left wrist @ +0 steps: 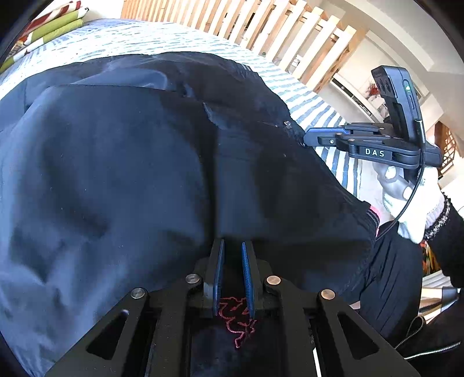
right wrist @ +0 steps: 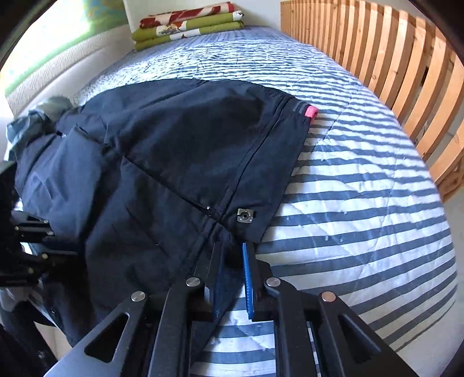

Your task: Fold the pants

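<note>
Left wrist view: dark navy pants (left wrist: 139,162) spread over a bed with a blue-and-white striped quilt (left wrist: 307,101), filling most of the picture. Left gripper (left wrist: 232,246) at bottom centre, jaws narrow and pinched on a dark fold of the pants; red embroidered stitching (left wrist: 236,322) showing on the cloth between the blue pads (left wrist: 248,278). Right gripper (left wrist: 308,139) at the right edge of the garment, marked "DAS", tip meeting the cloth near a small metal snap (left wrist: 288,124); carried by a hand in a white glove (left wrist: 417,208). Folded green and red bedding (left wrist: 49,26) at the far end of the bed, wooden slatted rail (left wrist: 261,26) behind.

Right wrist view: same pants (right wrist: 174,150) lying across the left part of the bed, striped quilt (right wrist: 362,203) bare to the right. Right gripper (right wrist: 233,255) with jaws narrow, closed on the near hem of the pants just below a square metal snap (right wrist: 245,216). Pink tag (right wrist: 311,111) at the far corner of the garment. Left gripper (right wrist: 32,246) dimly seen at the left edge, against the cloth. Folded bedding (right wrist: 188,24) at the head of the bed, wooden rail (right wrist: 391,58) along the right.
</note>
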Available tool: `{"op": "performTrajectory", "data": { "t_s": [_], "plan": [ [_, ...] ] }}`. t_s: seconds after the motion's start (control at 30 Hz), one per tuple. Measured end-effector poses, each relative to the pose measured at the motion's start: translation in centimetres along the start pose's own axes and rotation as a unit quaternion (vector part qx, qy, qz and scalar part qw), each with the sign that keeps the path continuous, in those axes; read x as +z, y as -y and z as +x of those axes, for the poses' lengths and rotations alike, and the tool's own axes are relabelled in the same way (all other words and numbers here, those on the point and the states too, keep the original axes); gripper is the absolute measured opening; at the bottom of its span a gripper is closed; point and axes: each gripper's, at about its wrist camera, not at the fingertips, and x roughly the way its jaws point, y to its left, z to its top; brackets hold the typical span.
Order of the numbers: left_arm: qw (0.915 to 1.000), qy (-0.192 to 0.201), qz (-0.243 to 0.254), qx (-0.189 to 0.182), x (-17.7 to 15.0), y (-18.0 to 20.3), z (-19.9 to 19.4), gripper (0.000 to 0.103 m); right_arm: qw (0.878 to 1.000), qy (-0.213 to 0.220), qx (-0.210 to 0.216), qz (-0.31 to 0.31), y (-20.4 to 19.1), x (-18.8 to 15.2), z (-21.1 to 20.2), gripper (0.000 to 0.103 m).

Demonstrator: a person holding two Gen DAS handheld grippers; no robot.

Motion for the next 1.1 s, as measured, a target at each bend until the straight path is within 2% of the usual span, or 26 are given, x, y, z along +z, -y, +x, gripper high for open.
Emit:
{"op": "performTrajectory", "data": {
  "t_s": [0.1,0.3,0.33,0.37,0.4,0.43,0.47,0.57,0.83,0.97,1.1],
  "plan": [
    [1.0,-0.001,0.001,0.0,0.0,0.0,-0.1,0.013,1.0,-0.012,-0.008,-0.02,-0.3,0.3,0.5,0.017],
    [1.0,-0.002,-0.002,0.0,0.1,-0.2,-0.2,0.013,0.999,-0.029,0.011,-0.023,0.2,-0.1,0.7,0.018],
    [1.0,-0.002,-0.002,-0.001,0.1,-0.2,-0.2,0.013,0.999,-0.031,0.016,-0.021,0.3,-0.2,0.7,0.018],
    [1.0,-0.002,-0.002,-0.001,0.1,-0.2,-0.3,0.013,0.999,-0.03,0.017,-0.014,0.6,-0.4,0.6,0.013],
    [1.0,-0.002,-0.002,-0.001,0.1,-0.2,-0.3,0.013,0.999,-0.031,0.012,-0.006,0.9,-0.4,0.6,0.002],
    [1.0,-0.003,-0.002,0.001,0.1,-0.2,-0.3,0.013,0.999,-0.032,0.009,0.004,1.3,-0.4,0.7,0.003],
    [1.0,-0.004,-0.005,0.002,0.2,-0.2,-0.4,0.013,0.999,-0.033,0.027,0.026,2.0,-0.2,0.7,0.003],
    [0.9999,-0.008,-0.011,0.003,0.4,-0.2,-0.5,0.014,0.996,-0.039,0.045,0.062,3.3,0.6,1.2,0.002],
    [0.9998,-0.009,-0.017,-0.003,0.4,0.1,-0.7,0.015,0.997,-0.021,0.048,0.05,3.1,3.7,-0.2,0.002],
    [0.9998,-0.006,-0.016,-0.008,0.5,0.6,-1.1,0.015,0.998,-0.037,0.022,0.042,2.4,4.9,-0.1,0.002],
    [0.9999,0.017,-0.001,-0.002,1.7,2.0,-2.5,0.015,0.996,-0.069,-0.002,0.057,2.7,5.9,2.3,0.002]
  ]
}}
